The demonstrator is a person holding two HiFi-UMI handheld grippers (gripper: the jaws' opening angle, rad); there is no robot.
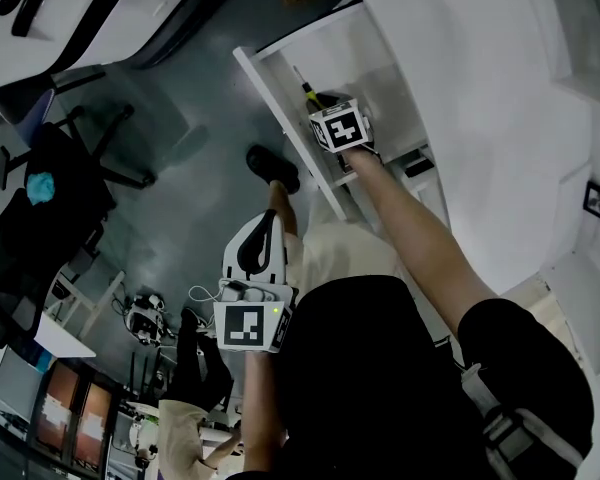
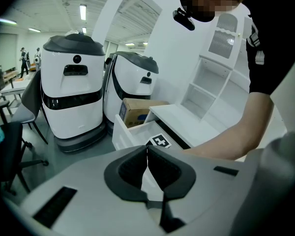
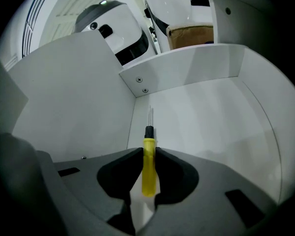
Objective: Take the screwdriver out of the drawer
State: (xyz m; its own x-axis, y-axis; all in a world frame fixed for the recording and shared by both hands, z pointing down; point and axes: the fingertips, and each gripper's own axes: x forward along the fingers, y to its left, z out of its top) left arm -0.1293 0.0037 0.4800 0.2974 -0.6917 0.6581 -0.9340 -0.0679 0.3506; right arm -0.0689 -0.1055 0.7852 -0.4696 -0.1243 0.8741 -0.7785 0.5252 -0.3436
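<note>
Right gripper clamped on the screwdriver inside the open drawer
The white drawer (image 3: 201, 77) stands pulled out of its white cabinet (image 1: 480, 98). The right gripper (image 3: 148, 154) reaches down into it, jaws closed on the yellow handle of the screwdriver (image 3: 149, 170), whose thin shaft points toward the drawer's far corner (whether it rests on the drawer floor I cannot tell). The left gripper (image 2: 147, 156) hangs outside the drawer, jaws pressed together, empty

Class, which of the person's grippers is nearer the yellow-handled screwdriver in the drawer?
Right. The right gripper is down inside the drawer, jaws closed on the screwdriver by its yellow handle. The left gripper is outside the drawer, shut and empty, well short of it.
</note>
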